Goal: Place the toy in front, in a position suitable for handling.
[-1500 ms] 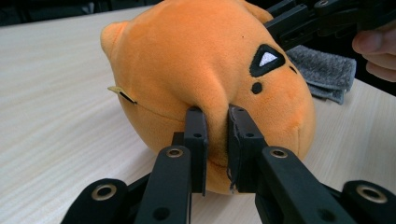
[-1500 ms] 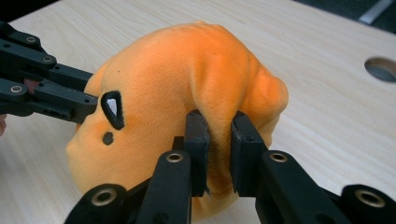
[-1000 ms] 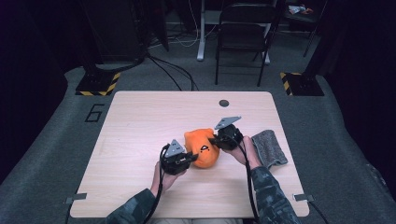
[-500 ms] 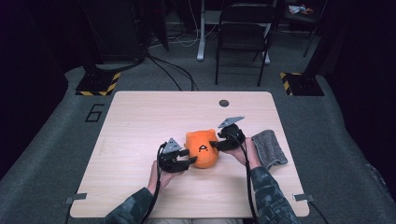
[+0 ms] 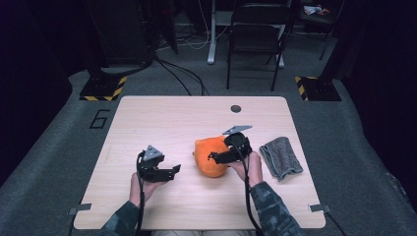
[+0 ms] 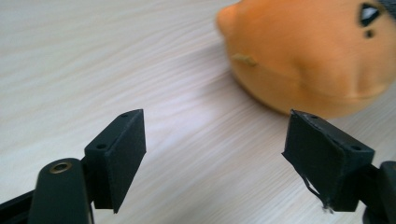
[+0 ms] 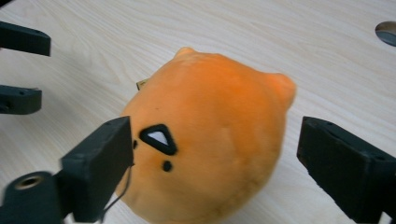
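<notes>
You're working with an orange plush toy [image 7: 210,140] (black-outlined white triangle and a black dot on it) on a pale wood-grain table [image 5: 162,123]. Your two black grippers [image 5: 169,169] [image 5: 216,156] carry grey plates; beside them lies a grey cloth [image 5: 281,157].

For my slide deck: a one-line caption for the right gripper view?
Right gripper with jaws open around an orange plush toy lying on the wooden table.

The high view looks forward and down from above the person's side and takes in the whole table [image 5: 147,118]. Each gripper view rides low and very close over the tabletop, looking along its own jaws. All three views share the orange plush toy [image 5: 209,156] [image 6: 308,51] [image 7: 210,144].
</notes>
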Demonstrator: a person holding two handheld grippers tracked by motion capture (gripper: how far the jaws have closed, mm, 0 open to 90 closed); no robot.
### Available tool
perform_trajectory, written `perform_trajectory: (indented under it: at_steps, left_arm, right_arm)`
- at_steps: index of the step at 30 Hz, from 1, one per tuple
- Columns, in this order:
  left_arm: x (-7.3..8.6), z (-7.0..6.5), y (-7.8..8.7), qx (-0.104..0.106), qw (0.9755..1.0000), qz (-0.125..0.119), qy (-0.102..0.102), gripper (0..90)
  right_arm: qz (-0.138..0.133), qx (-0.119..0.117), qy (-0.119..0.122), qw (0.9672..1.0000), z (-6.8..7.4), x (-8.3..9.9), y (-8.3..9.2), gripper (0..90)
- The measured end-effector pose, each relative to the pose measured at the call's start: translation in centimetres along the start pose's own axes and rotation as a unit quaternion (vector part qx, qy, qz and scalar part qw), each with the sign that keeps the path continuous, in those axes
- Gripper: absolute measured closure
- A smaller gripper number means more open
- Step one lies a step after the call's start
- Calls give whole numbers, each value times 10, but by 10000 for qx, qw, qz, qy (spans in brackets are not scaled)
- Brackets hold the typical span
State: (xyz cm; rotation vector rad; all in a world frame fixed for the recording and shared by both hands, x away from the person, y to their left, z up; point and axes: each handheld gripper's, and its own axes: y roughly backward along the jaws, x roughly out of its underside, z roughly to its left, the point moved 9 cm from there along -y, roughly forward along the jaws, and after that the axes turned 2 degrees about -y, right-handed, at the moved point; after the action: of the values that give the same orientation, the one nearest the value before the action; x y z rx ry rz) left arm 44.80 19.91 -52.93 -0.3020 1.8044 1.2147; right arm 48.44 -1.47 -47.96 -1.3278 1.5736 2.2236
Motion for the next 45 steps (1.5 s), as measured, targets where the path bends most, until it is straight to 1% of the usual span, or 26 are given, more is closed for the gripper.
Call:
perform_trajectory:
  at_steps: [1, 2, 3, 4, 7, 9, 10, 11, 13, 15, 18, 19, 20, 21, 23, 25, 26, 28, 30, 32, 35, 38, 39, 40, 43, 45]
  left_arm:
    - [3, 5, 1, -79, 10000, 26, -4, 191]
    - [5, 8, 1, -120, 9999, 36, 23, 190]
    - [6, 9, 1, -124, 9999, 64, 47, 188]
    - [7, 10, 0, -139, 9999, 82, 60, 186]
    - [10, 12, -5, -145, 9997, 182, -13, 183]
    - [12, 11, -8, -161, 9995, 276, -83, 182]
    - [12, 10, -10, -149, 9996, 245, -68, 181]
    - [12, 10, -11, -131, 9994, 288, -110, 181]
    - [12, 10, -12, -160, 9994, 279, -156, 178]
    - [13, 11, -12, -138, 9993, 304, -142, 178]
    - [14, 14, -13, -111, 9993, 341, -144, 178]
    - [14, 14, -14, -105, 9993, 329, -109, 178]
    - [14, 14, -14, -90, 9993, 336, -103, 178]
    - [13, 14, -16, -94, 9994, 320, -101, 179]
    - [14, 13, -17, -43, 9991, 391, -159, 179]
    - [13, 12, -20, -2, 9992, 369, -145, 180]
    - [13, 12, -20, 8, 9990, 402, -197, 180]
    - [13, 12, -21, 28, 9992, 366, -136, 181]
    - [14, 13, -21, 48, 9989, 423, -184, 181]
    - [13, 14, -21, 56, 9991, 391, -142, 181]
    - [13, 13, -21, 70, 9993, 344, -93, 168]
    - [13, 13, -22, 124, 9993, 333, -101, 161]
    - [13, 13, -22, 127, 9993, 345, -107, 159]
    - [13, 13, -23, 111, 9994, 309, -98, 158]
    - [14, 12, -24, 185, 9991, 339, -147, 154]
    - [14, 12, -24, 159, 9992, 340, -158, 151]
  right_arm:
    - [32, 111, -4, 9999, 4, 0, -3, 68]
    - [-1, 141, -30, 9999, 8, -2, -8, 66]
    - [2, 182, -64, 9998, 11, -3, -11, 64]
    - [27, 239, 13, 9997, 11, -3, -13, 64]
    - [146, 292, -50, 9995, 15, 0, -22, 79]
    - [199, 242, 33, 9995, 15, 4, -28, 150]
    - [235, 252, 48, 9994, 14, 7, -30, 156]
    - [234, 262, 33, 9994, 13, 10, -32, 185]
    - [259, 251, 145, 9992, 10, 14, -35, 248]
    - [255, 195, 184, 9993, 7, 18, -37, 336]
    - [277, 132, 126, 9994, 2, 22, -40, 451]
    - [276, 116, 47, 9995, 2, 23, -40, 485]
    - [254, 116, 111, 9995, 1, 23, -40, 514]
    - [240, 97, 114, 9996, 1, 24, -40, 544]
    - [171, 54, 108, 9998, 1, 24, -39, 597]
    - [74, 2, 117, 9999, 2, 22, -38, 635]
    - [40, 18, 123, 9999, 3, 21, -37, 644]
    - [-66, -39, 168, 9998, 3, 18, -36, 662]
    - [-136, -114, 197, 9996, 3, 15, -34, 674]
    - [-163, -161, 266, 9994, 2, 12, -32, 679]
    - [-194, -332, 381, 9985, 2, 9, -28, 681]
    - [-287, -490, 503, 9971, 2, 4, -24, 681]
    - [-285, -549, 597, 9963, 1, 3, -22, 681]
    - [-303, -596, 616, 9959, 1, 2, -20, 681]
    - [-370, -709, 830, 9933, -1, -3, -13, 680]
    - [-411, -790, 1002, 9910, -4, -5, -9, 679]
